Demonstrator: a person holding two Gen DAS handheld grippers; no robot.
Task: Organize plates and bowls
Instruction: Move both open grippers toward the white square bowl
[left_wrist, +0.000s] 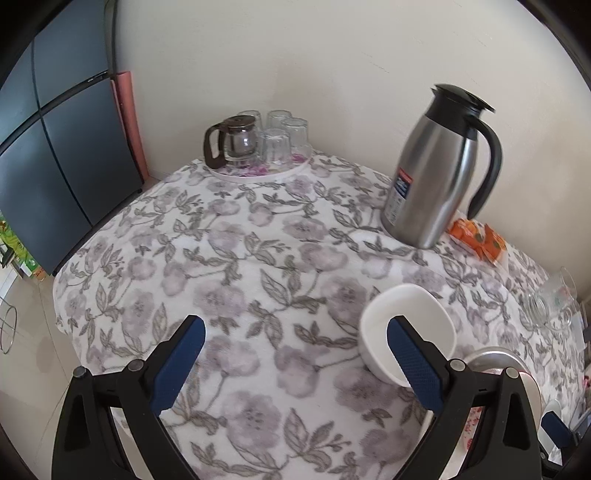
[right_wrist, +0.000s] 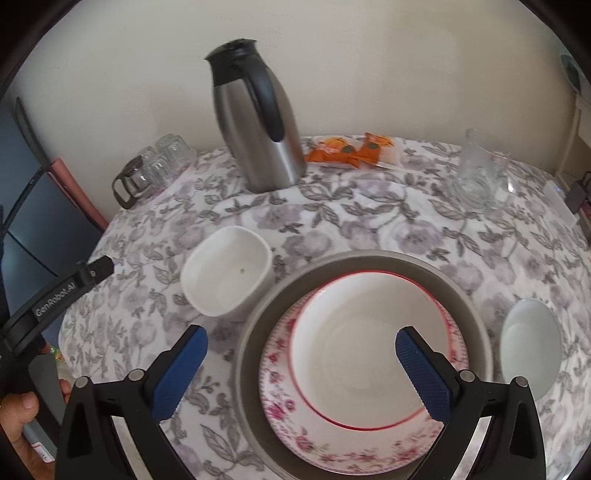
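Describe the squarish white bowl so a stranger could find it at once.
Start at the steel thermos on the floral tablecloth. Nearer the camera lies a grey tray stacked with plates; the squarish white bowl stands just left of it. Unlike the round white bowl right of the tray, it has rounded corners.
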